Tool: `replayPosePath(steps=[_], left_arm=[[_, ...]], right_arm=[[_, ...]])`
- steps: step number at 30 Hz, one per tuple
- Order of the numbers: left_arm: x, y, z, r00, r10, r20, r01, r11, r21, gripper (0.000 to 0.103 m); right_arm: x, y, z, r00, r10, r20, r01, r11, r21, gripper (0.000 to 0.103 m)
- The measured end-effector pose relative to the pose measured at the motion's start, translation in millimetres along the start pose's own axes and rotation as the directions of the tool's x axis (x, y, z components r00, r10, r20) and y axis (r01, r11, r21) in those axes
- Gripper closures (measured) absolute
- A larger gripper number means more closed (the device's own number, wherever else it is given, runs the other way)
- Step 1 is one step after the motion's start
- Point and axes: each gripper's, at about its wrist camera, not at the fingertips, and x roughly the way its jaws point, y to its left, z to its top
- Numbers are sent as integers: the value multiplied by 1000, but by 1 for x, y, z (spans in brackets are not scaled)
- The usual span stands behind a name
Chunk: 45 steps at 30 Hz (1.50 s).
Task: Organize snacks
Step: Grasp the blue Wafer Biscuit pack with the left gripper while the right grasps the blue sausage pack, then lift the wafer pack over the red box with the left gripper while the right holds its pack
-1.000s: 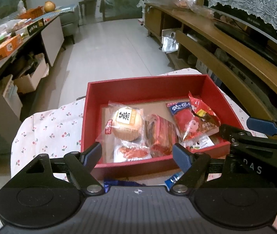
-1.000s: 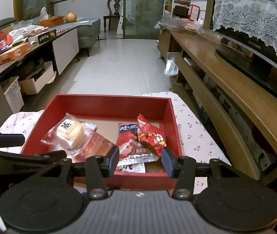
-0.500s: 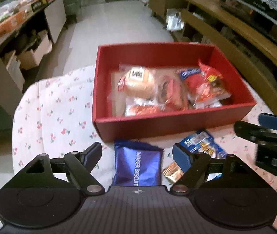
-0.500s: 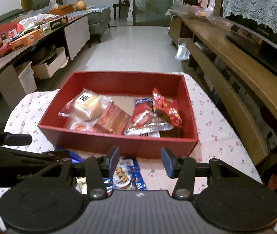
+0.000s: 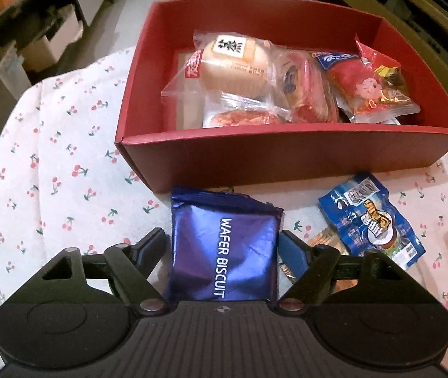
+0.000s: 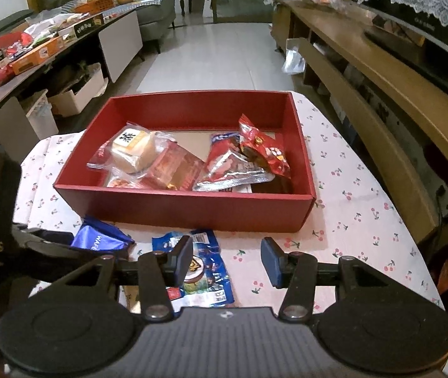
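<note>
So my left gripper (image 5: 224, 245) has dropped from over the red box (image 5: 287, 160) to the blue wafer biscuit pack (image 5: 225, 249) lying on the cherry-print cloth (image 5: 66, 163) just in front of it. Its jaws have just been closing, pack between them, pads right at its edges; can't tell if they're pressing yet. Looks like next into the box. The right gripper (image 6: 225, 260) sits part open, holding nothing, over the blue snack bag (image 6: 203, 271). Only the left view shows a gold wrapper (image 5: 321, 239) tucked beside the wafer; the right view shows the box's bare far end.

Wafer packet (image 5: 224, 252) before snack box (image 5: 287, 160)
</note>
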Motion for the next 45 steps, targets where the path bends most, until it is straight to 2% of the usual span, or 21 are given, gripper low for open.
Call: replayPosePath(steps=[2,7,13,15,21,23,27,30,34,37,40,43,45], left_arm=[[-4,1,-2,1000,-11,-1,11,1000,2,32],[-15,10,-10,999,-33,-9,32,999,-19,38],[-30,19,-12,997,-71,18,72,997,-25,39],[-33,21,-16,996,-82,20,83,996,-28,39],[-28,21,-15,995,-99,-6,99,995,-23,39],[-24,21,-15,994,-105,-21,104,994,-24,38],[-22,22,-16,993,-117,-34,117,993,-21,37],[-20,21,-16,993,-115,-38,114,993,-16,36],[-18,19,-17,993,-111,-40,110,994,-8,33],[-15,17,-17,994,-98,-38,98,995,1,31],[-12,15,-17,996,-87,-32,87,996,13,29],[-13,13,-18,997,-73,-34,74,997,26,34],[-15,14,-18,996,-79,-35,80,997,24,37]], right_arm=[[4,-4,0,1000,2,-14,-2,1000,6,45],[16,-9,1,998,13,-60,-12,1000,15,45],[37,2,1,993,30,-110,-36,998,-53,44],[47,6,3,989,48,-137,-58,996,-65,40],[71,19,7,981,57,-183,-77,992,-103,35],[74,22,8,981,56,-185,-80,989,-125,30],[75,23,10,973,109,-204,-133,985,-108,29],[79,25,9,970,125,-210,-153,981,-123,23],[89,27,4,962,112,-250,-147,981,-126,23],[89,25,2,964,116,-240,-147,983,-113,24],[88,21,4,964,123,-238,-145,986,-79,31],[83,19,3,966,119,-229,-140,987,-77,39],[80,18,1,968,111,-226,-134,987,-87,39]])
